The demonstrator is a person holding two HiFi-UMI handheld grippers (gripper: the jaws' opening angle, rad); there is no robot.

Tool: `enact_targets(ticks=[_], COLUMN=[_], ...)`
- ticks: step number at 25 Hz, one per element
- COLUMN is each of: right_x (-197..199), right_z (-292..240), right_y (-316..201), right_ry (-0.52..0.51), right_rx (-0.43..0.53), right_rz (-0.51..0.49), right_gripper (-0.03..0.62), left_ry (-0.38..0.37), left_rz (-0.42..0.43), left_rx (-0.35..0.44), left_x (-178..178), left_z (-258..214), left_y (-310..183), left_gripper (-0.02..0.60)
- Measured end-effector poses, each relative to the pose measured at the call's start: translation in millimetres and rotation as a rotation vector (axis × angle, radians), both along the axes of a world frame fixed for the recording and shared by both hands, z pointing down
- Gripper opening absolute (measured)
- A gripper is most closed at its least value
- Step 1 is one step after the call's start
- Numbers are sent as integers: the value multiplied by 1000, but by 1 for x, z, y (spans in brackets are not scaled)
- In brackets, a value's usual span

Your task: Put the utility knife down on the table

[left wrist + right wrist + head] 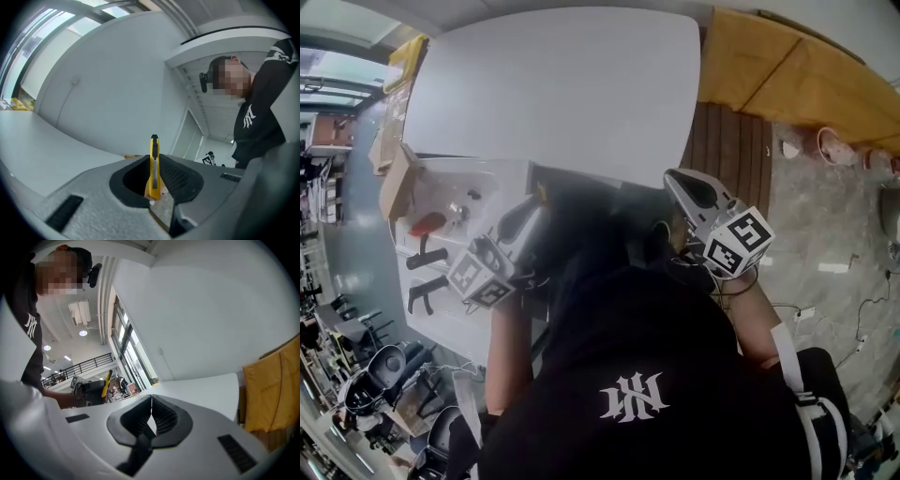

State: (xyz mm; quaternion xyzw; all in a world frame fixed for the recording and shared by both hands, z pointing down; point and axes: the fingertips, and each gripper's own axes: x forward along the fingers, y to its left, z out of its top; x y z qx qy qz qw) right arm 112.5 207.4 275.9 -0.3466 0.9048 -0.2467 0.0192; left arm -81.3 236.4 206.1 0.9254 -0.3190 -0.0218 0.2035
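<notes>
The yellow utility knife (154,145) stands upright between the jaws of my left gripper (153,159), which is shut on its lower part; the dark tip pokes above the pads. In the head view the left gripper (528,212) is held near the white table's (562,84) front edge, left of the person's head. My right gripper (151,400) is shut with nothing between its pads. It hovers at the right (680,186), close to the table's near right corner. From the right gripper view, the left gripper with the knife (108,377) shows across to the left.
A low white surface at the left holds a clear tray (502,183) with a red item (427,224) and two black handles (427,258), plus a cardboard box (397,183). Yellow fabric (787,80) and wooden slats (727,141) lie right of the table. Chairs (380,370) stand at lower left.
</notes>
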Motion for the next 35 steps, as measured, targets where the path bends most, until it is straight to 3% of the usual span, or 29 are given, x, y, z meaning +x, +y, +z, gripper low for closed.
enact_targets(ticks=[4,8,12,19,22,27,35], right_x=[-9,-19,-31,-43,-48,-43,-31], right_z=[-2,-10,-27,-23,-8,18,66], right_y=[-40,-81,-120,-177,-193,-209,-292], right_ry=[57,98,171,260,273,273,215], right_rx=[44,53,71,2,-47,-123,-134], right_rz=[-8,55,108,214,243,192,1], right_gripper=[5,5,5,5,5,5,5], left_ry=[55,89,107,60,6,-96,-136], left_rz=[31,94,138,237,259,241,106], left_rx=[16,60,44,-16,-46,-108,-159], left_x=[1,-3,-18,-39,-43,-29,15], left_z=[11,16,29,48,74,109,147], left_y=[-53,-102,-157,-237,-268,-296,-336], left_gripper=[60,60,60,60,60,60,60])
